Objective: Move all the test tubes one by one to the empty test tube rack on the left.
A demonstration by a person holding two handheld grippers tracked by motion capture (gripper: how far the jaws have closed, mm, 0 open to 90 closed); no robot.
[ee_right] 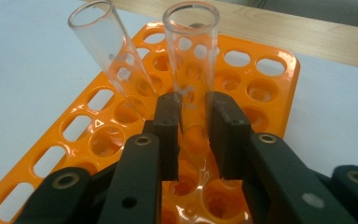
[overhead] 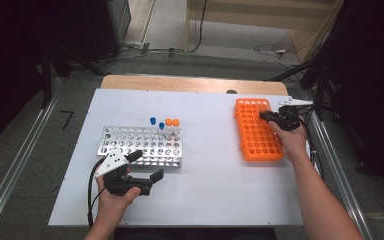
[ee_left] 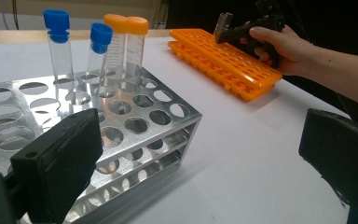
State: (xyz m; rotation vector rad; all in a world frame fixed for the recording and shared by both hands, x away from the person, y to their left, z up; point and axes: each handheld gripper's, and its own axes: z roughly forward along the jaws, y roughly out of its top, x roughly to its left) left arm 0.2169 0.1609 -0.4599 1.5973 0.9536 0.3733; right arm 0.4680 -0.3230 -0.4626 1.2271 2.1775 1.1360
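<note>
White table: clear tube (ee_right: 189,70) clamped between right gripper (ee_right: 193,135) jaws.

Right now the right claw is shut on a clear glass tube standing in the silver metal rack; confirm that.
Wrong rack. The right claw is shut on a clear glass tube standing in the orange plastic rack, as the right gripper view shows.

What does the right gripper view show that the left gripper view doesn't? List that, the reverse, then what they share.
Right gripper view: the right hand-held gripper shut on an upright clear tube, with a tilted clear tube beside it. Left gripper view: the open left hand-held gripper, and a metal rack holding blue-capped tubes and orange-capped tubes. Both: the orange rack.
</note>
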